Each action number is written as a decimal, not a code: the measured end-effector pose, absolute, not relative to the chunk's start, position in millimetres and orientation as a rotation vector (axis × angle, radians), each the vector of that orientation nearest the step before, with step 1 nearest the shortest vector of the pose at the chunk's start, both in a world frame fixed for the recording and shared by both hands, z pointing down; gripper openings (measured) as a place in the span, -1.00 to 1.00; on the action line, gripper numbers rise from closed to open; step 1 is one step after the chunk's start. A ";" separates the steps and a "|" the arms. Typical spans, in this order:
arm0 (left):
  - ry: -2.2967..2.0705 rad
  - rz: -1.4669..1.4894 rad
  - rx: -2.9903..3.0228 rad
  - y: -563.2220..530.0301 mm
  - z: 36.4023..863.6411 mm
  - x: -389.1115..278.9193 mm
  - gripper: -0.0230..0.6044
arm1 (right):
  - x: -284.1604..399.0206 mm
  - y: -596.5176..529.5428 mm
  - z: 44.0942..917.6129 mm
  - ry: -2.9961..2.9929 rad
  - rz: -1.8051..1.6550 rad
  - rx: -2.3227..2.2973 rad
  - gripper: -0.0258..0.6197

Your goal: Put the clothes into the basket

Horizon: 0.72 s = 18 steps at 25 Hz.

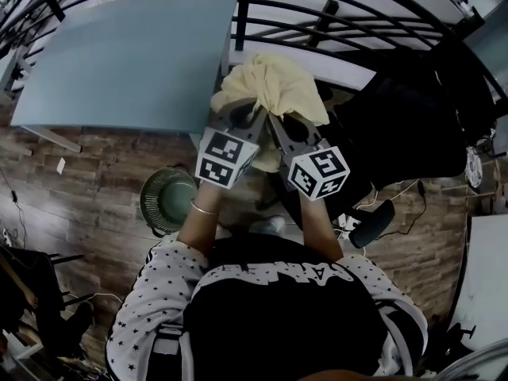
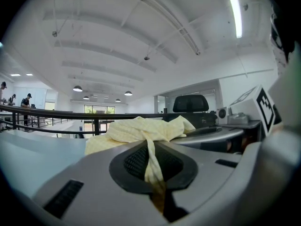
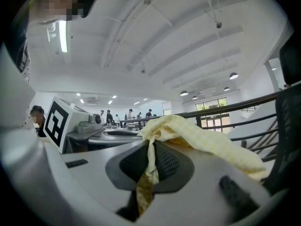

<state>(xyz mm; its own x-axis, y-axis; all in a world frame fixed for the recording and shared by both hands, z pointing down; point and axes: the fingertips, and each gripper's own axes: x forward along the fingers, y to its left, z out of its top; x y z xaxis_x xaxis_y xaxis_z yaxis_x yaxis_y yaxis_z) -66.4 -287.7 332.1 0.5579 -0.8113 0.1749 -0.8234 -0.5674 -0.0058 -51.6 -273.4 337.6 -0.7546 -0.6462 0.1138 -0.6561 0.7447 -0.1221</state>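
Observation:
A pale yellow garment (image 1: 271, 86) hangs bunched in the air in front of the person, held up by both grippers side by side. My left gripper (image 1: 252, 111) is shut on one fold of it; in the left gripper view the yellow cloth (image 2: 150, 131) runs down between the closed jaws. My right gripper (image 1: 274, 117) is shut on another fold, and the right gripper view shows the garment (image 3: 197, 138) draped over the jaws to the right. A round green basket (image 1: 165, 199) stands on the wooden floor below, left of the person's left arm.
A grey-blue table (image 1: 127, 58) fills the upper left of the head view, with a black railing (image 1: 341, 14) behind it. A black office chair (image 1: 413, 125) stands to the right. Cables and a black stand (image 1: 32, 292) sit on the floor at the lower left.

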 end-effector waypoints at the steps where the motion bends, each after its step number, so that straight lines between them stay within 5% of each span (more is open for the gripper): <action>1: -1.438 0.240 2.695 -285.6 333.0 -74.4 -0.84 | -59.4 -271.3 338.5 -2.880 0.237 1.056 -0.80; 18: -1.714 0.216 2.483 -242.7 348.2 -212.1 -0.84 | -193.6 -231.5 353.5 -2.955 0.250 0.694 -0.80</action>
